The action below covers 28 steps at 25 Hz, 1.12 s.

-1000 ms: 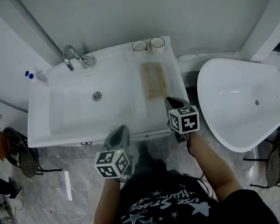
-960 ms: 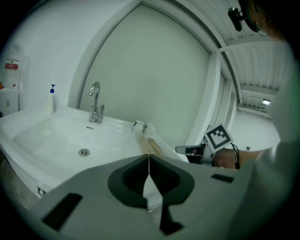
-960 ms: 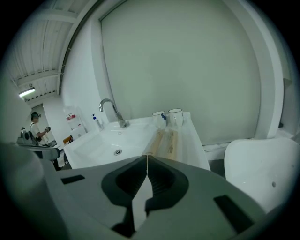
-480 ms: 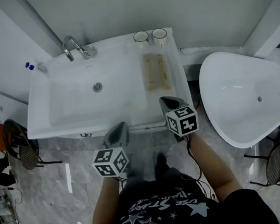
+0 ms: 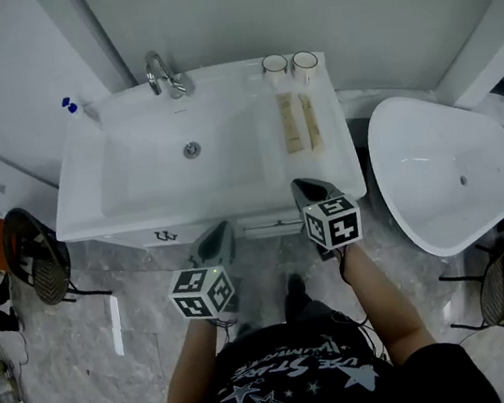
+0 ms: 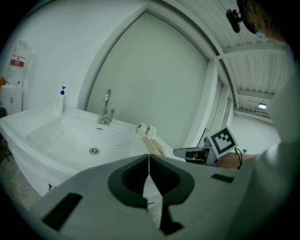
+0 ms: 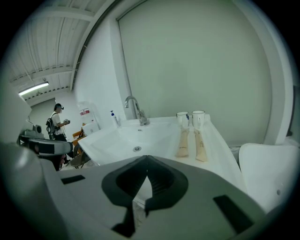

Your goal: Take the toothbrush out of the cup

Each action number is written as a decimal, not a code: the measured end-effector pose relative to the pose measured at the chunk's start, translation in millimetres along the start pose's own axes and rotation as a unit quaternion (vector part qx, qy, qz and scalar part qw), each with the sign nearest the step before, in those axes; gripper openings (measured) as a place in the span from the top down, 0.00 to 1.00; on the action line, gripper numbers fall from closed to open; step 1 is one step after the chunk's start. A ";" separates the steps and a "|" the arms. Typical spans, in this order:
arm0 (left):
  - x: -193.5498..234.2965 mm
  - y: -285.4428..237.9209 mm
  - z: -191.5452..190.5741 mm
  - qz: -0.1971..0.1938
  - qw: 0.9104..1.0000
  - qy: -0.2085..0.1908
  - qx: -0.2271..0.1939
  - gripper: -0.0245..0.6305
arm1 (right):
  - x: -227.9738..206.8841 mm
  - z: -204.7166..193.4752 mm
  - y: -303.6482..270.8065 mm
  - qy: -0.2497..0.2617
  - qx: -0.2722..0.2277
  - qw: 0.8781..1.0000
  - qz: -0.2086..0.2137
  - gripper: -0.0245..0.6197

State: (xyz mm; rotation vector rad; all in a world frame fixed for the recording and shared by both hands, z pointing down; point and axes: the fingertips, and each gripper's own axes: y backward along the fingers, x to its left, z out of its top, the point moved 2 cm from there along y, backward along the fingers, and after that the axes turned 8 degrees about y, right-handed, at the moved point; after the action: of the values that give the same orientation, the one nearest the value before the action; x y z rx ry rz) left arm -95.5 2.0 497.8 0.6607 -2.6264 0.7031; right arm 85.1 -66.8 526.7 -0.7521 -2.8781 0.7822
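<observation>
left tool closed, empty | right tool closed, empty | cups well ahead on sink

I see the head view bright and evenly lit, the white sink without harsh glare; one pale streak shines on the floor. Both gripper views bend hard into a black ring at the edges. A strip light glows left in the right gripper view; a cup looks sharp.
</observation>
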 end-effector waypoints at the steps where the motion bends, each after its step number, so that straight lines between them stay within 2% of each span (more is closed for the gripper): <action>1: 3.8 6.2 0.0 -0.003 1.000 -0.001 -0.001 0.93 | 8.3 1.1 1.0 0.002 -0.002 1.000 -0.002 0.94; 12: 33.4 67.1 -6.5 -0.039 0.999 -0.009 -0.002 0.93 | 84.3 -1.7 17.7 0.009 -0.004 1.000 -0.025 0.94; 28: 43.3 163.5 -32.9 -0.094 0.995 -0.031 0.002 0.93 | 180.4 -33.1 85.4 -0.003 -0.020 0.996 -0.086 0.94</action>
State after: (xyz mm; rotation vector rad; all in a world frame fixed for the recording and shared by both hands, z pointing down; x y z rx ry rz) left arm -209.2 130.4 481.5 0.9312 -2.5739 0.6421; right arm -29.6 98.0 502.1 -0.4974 -2.9226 0.7102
